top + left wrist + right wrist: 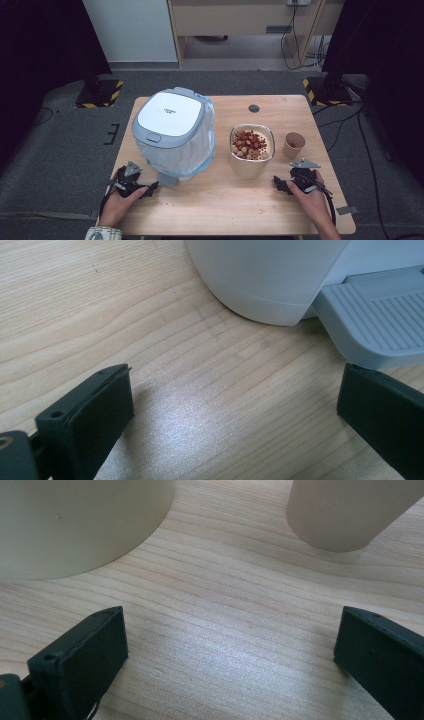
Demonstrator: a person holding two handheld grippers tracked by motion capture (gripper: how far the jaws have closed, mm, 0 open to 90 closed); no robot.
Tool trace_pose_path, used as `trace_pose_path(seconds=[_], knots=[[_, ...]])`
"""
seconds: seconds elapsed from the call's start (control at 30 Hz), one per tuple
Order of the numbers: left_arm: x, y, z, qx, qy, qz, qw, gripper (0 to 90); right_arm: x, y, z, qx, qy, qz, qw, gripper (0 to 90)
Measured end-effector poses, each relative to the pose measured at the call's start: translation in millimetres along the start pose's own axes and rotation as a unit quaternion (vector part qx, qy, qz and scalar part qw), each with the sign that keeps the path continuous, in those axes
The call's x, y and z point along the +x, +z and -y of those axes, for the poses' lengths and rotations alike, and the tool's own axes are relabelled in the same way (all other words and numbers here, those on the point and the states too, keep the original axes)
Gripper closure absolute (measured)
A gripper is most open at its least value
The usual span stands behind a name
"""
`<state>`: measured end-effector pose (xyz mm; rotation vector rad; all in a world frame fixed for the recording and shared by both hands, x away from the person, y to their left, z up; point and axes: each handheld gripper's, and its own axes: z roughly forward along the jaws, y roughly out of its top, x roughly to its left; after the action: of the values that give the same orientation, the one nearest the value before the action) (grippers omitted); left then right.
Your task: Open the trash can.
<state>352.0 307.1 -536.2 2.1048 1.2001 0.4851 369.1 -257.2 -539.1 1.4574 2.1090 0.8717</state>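
So the table [215, 200] is light wood with a visible straight grain, rounded corners, and a small dark round plug near its 12 o'clock edge. At about 10 o'clock on it sits a pedal bin [172, 132]: smooth white plastic body, grey-blue rim, flat white lid with a tiny line of writing too small to read, and a thin crinkly clear bag liner bunched around the sides. Its ribbed grey pedal [380, 320] sticks out at the base.

The left gripper [142, 189] rests at 7 o'clock, released, with its 2 matte black jaws wide apart and bare wood between them, the pedal just ahead of the right-hand jaw.

The right gripper [284, 184] sits at 5 o'clock, also released and holding nothing. Just ahead of it is a cream round-walled container [251, 150] full of small red and tan bits, and a brown paper cup [293, 145] stands beside that at 3 o'clock.
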Motion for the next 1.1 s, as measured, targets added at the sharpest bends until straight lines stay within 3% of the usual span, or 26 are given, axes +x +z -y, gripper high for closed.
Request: trace_pose_path(seconds=[0.13,0.27,0.4,0.47,0.53,0.8,0.9,1.0,1.1], knots=[[0.4,-2.5,-0.2,0.0,-0.004,-0.003,1.0,4.2,-0.5,0.2,-0.2,0.0,-0.002,-0.002,1.0,0.8],[1.2,-11.4,-3.2,-0.003,-0.034,0.018,0.9992,17.4,-0.5,0.2,-0.3,0.0,-0.002,-0.002,1.0,0.8],[-3.0,-21.4,-7.9,-0.014,-0.021,0.014,0.9996,33.1,-0.9,0.3,-0.3,0.0,-0.004,-0.004,1.0,0.8],[-11.2,-28.9,-13.6,-0.02,0.001,0.015,0.9997,41.4,-0.9,0.3,-0.3,0.0,-0.004,-0.005,1.0,0.9],[-16.6,-32.0,-18.1,-0.022,0.009,0.022,0.9995,49.5,-1.0,0.3,-0.3,0.0,-0.006,-0.005,1.0,0.9],[-41.5,-32.7,-34.4,-0.034,0.05,0.04,0.9974,78.5,-1.1,0.5,-0.5,0.0,-0.007,-0.007,1.0,0.8],[-45.0,-28.8,-36.1,-0.031,0.056,0.049,0.9967,84.4,-1.0,0.4,-0.5,0.0,-0.007,-0.007,1.0,0.9],[-46.1,-26.5,-38.8,-0.042,0.043,0.067,0.996,89.0,-1.1,0.4,-0.5,0.0,-0.008,-0.007,0.9999,0.9],[-50.7,-20.8,-39.8,-0.026,0.057,0.063,0.996,89.7,-1.1,0.4,-0.6,0.001,-0.008,-0.008,0.9999,0.9]])
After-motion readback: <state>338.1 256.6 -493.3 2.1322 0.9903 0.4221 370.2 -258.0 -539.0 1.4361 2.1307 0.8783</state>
